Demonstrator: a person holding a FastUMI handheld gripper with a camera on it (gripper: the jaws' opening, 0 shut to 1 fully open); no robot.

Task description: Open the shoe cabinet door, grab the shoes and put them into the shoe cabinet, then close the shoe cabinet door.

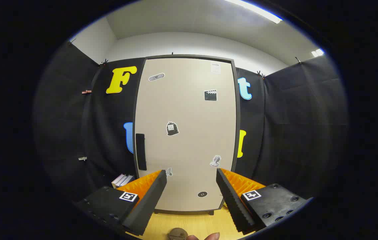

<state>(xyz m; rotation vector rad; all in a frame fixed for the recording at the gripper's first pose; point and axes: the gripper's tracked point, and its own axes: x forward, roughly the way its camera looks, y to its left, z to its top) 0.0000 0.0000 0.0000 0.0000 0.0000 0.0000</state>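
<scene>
A: How far along is this looking?

B: It is only beginning, I judge. The shoe cabinet (185, 133) is standing upright straight ahead at twelve o'clock, and its door (189, 110) is sitting shut, flush in its dark frame.

A: And the tongs (191, 175)?

B: They are gaping wide with nothing between them, pointing at the lower part of the door and hanging apart from it.

A: Where is the handle?

B: The dark handle (141, 151) is lying at about ten o'clock from the tongs, on the door's left edge.

A: Any shoes?

B: I am not making out any. A few books (122, 180) are resting at nine o'clock, beside the cabinet, on the wooden surface (192, 223). So opening, loading and closing are all still waiting.
</scene>
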